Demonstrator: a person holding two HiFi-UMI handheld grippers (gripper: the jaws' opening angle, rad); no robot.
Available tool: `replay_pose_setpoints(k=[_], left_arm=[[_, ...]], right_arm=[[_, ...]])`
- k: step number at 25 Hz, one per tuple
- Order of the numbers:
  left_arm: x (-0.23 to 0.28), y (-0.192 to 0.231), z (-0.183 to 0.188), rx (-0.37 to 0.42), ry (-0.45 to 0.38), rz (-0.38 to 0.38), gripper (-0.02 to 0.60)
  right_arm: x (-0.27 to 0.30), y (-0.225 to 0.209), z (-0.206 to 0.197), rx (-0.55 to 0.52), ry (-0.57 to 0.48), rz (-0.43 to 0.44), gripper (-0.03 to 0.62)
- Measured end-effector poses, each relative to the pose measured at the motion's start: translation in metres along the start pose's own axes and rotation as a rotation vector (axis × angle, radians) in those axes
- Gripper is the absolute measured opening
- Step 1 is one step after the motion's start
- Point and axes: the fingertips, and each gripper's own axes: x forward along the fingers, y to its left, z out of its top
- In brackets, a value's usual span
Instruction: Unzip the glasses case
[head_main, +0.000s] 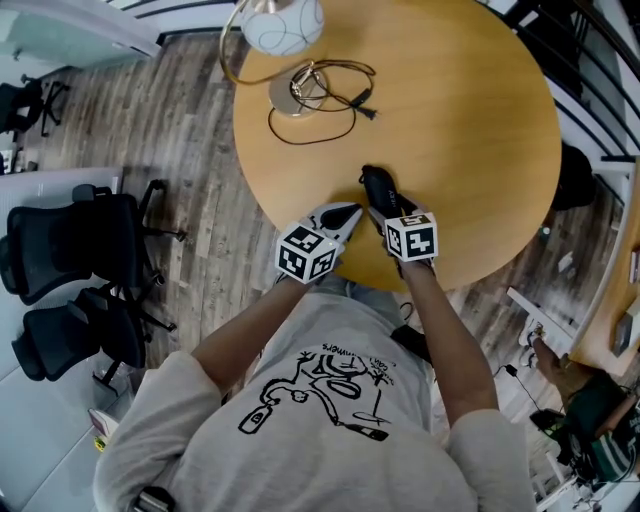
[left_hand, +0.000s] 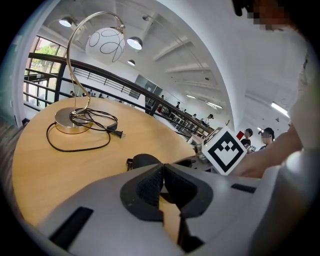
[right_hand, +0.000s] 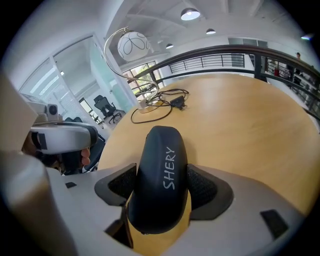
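Note:
A black glasses case (head_main: 376, 185) marked SHERY (right_hand: 161, 180) lies near the front edge of the round wooden table (head_main: 470, 120). My right gripper (right_hand: 162, 186) is shut on it, one pad pressing each long side. In the head view the right gripper (head_main: 388, 207) sits over the case's near end. My left gripper (head_main: 345, 214) is just left of the case, its tip close to the case's side. In the left gripper view its pads (left_hand: 150, 186) meet and the left gripper (left_hand: 162, 172) is shut, with nothing visible between them. The case's end (left_hand: 145, 161) shows just beyond the tips.
A gold arc lamp with a white globe (head_main: 283, 24) stands at the table's far side, its black cable and plug (head_main: 322, 118) looped on the wood. Black office chairs (head_main: 75, 245) stand on the floor at left. The table edge runs just under both grippers.

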Motion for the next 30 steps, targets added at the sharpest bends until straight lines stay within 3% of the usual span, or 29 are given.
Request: replay_pose_setpoints(k=[8, 14, 18, 20, 26, 30], left_arm=[[-0.006, -0.028, 0.033, -0.19, -0.095, -0.103, 0.012], [-0.014, -0.056, 0.074, -0.344, -0.184, -0.2, 0.179], [-0.009, -0.069, 0.086, -0.349, -0.178, -0.215, 0.285], [-0.005, -0.078, 0.091, -0.341, -0.171, -0.234, 0.307], [0.008, -0.093, 0.094, -0.362, -0.159, -0.277, 0.308], [0.01, -0.097, 0.094, -0.384, -0.162, -0.296, 0.275]], right_arm=[[-0.064, 0.019, 0.043, -0.064, -0.139, 0.03, 0.311], [-0.121, 0.036, 0.072, -0.133, -0.257, 0.02, 0.311], [-0.145, 0.051, 0.081, -0.18, -0.302, 0.022, 0.311], [-0.153, 0.059, 0.082, -0.201, -0.315, 0.029, 0.311], [-0.164, 0.071, 0.08, -0.262, -0.337, 0.029, 0.311], [-0.168, 0.072, 0.078, -0.287, -0.346, 0.015, 0.311]])
